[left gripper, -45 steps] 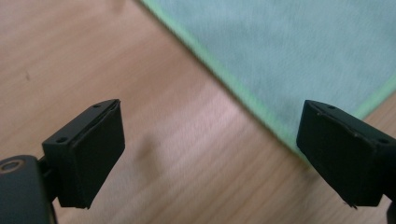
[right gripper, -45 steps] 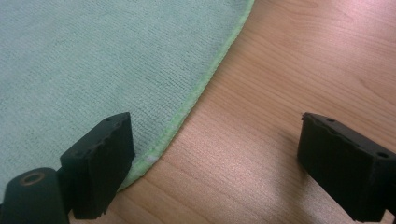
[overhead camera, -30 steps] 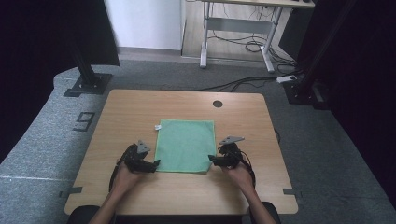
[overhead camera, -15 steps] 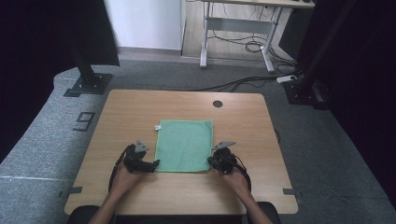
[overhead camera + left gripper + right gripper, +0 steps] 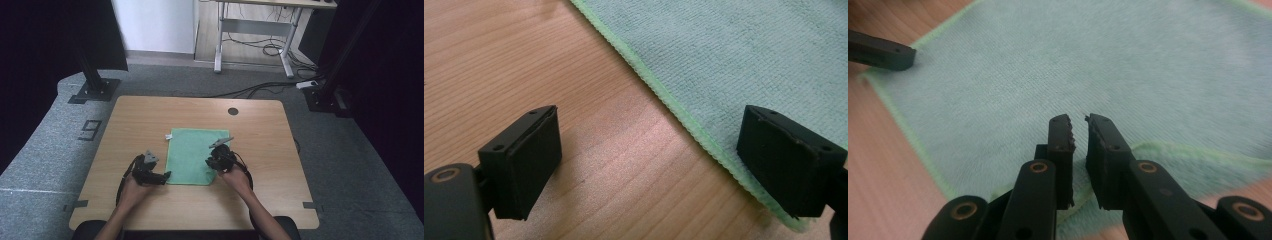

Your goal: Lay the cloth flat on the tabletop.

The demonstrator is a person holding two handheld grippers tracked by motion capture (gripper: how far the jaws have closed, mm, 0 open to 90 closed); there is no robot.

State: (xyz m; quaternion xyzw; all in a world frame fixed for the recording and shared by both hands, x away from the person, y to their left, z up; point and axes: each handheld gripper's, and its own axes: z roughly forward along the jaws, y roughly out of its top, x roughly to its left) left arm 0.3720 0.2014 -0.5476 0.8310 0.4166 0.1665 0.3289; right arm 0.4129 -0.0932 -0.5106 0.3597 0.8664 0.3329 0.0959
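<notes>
Right gripper view: fingers (image 5: pixel 1079 131) hide pinched green cloth (image 5: pixel 1058 70) edge.

— How many cloths are out?
— One: a single green square microfibre cloth (image 5: pixel 194 156) with a small white tag at one corner, on the one light wooden worktop (image 5: pixel 150 120).
— And tools?
— Two black hand-held grippers, the left gripper (image 5: pixel 159 176) and the right gripper (image 5: pixel 212 161), each with two black fingers (image 5: pixel 524 160), so four fingers in all.
— Hands?
— Two, one behind each gripper.
— Anything else to count?
— One round dark hole (image 5: pixel 233 111) in the worktop, and one grey desk frame (image 5: pixel 255 35) standing beyond it.
</notes>
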